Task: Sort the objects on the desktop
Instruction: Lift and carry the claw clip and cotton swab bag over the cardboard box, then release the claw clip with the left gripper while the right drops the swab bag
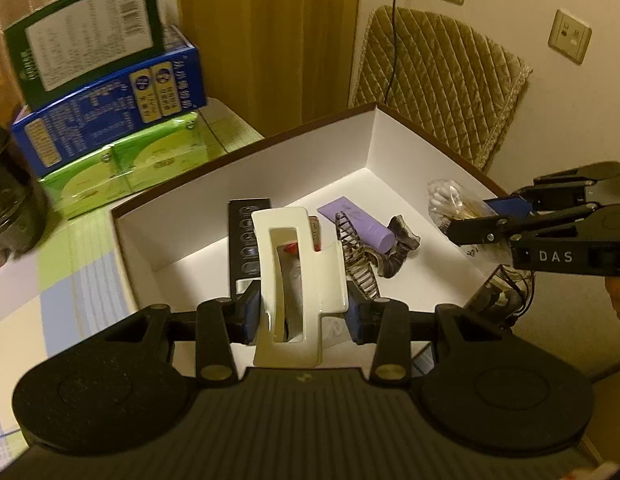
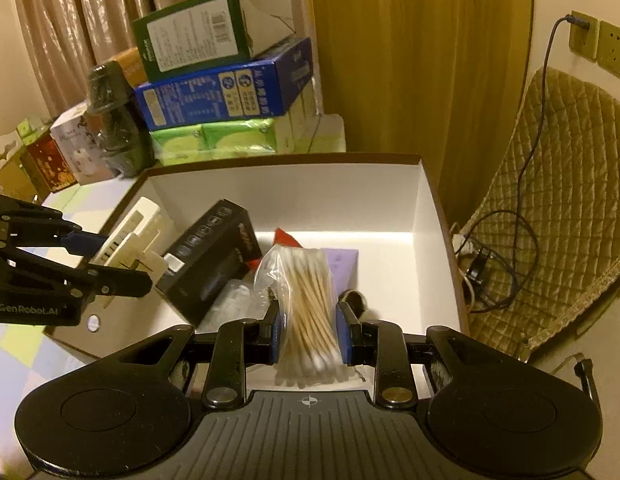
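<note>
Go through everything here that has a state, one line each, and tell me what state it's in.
left gripper: shut on the white hair clip, held over the box
right gripper: shut on the bag of cotton swabs, held over the box
white box: open, lidless, partly filled
purple tube: lying in the box
black carton: lying tilted in the box
wall socket: cable plugged in

We see dim, warm yellowish indoor light — brightest on the white box (image 1: 214, 216) floor — with fisheye bending, dark corners, and blur on the stacked cartons (image 2: 226, 92).
</note>
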`<state>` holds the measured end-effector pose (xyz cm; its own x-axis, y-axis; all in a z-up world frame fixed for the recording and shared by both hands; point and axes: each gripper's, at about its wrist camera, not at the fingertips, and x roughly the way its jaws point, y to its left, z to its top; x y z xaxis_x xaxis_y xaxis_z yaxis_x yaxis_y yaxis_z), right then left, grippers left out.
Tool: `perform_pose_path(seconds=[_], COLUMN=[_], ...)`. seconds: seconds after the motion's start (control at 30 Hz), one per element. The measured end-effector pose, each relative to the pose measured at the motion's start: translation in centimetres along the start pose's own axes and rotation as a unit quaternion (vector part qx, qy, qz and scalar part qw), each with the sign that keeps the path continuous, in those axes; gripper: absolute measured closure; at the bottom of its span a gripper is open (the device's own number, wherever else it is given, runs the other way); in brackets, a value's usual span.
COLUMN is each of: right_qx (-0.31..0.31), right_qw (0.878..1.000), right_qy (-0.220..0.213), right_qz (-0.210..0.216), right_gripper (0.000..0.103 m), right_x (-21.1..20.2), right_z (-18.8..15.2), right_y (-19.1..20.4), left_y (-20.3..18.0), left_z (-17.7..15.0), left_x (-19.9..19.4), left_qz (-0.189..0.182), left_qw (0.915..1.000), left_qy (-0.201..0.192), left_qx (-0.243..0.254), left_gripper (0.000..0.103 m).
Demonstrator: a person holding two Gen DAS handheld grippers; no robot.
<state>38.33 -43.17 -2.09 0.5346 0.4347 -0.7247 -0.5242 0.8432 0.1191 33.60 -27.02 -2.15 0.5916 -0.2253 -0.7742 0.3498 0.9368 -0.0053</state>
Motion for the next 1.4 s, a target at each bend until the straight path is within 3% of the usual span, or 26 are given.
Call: perform_pose_path(seconds=[0.7,1.4], right_qx=[-0.046,-0.082], right_qw=[0.997,0.991], right_qy=[0.057,0.087], right_qz=[0.028,0.053], right_gripper=[0.078,0.076], right_x=[4.1,6.1], right_z=[0.0,0.3], right_y=[-2.5,-1.6], left_y=[-1.8,-0.6], left_z=[0.3,0.0], left_x=[6.4,5.8], left_qz=[-0.017,-0.011], left_qw=[0.9973,0.9971], left_qy=[0.066,0.076], left_qx=[0.027,0.003], left_gripper=[0.067,0.056])
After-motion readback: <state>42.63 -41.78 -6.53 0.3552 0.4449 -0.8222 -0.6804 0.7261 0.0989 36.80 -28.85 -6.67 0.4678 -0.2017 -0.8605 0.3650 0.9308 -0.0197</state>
